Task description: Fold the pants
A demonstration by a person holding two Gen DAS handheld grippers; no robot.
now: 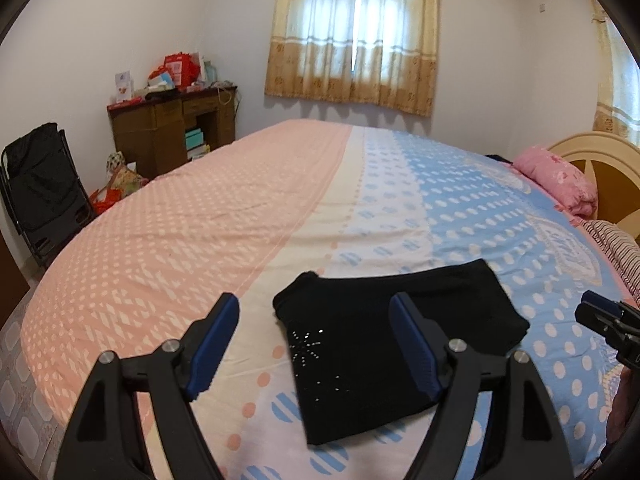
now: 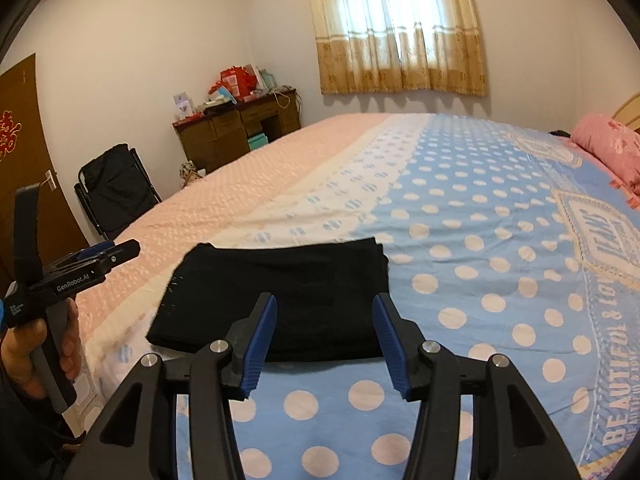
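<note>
- Right gripper [image 1: 600, 314]: cut off by the left view's right edge; its jaws can't be read there.
- Pants [image 2: 276, 292]: near edge hidden behind gripper fingers.
- Desk [image 1: 172, 132] clutter: too small to identify.

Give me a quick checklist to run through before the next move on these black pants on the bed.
1. Pants folded into a compact rectangle: ok.
2. Pants lying fully on the bedspread, clear of its edge: ok.
3. Left hand-held gripper open, nothing between its pads: ok.
4. Right hand-held gripper open, nothing between its pads: ok.
5. Fold edges neatly aligned: cannot tell, the black fabric hides the layers.
6. Pillow well away from the pants: ok.
</note>
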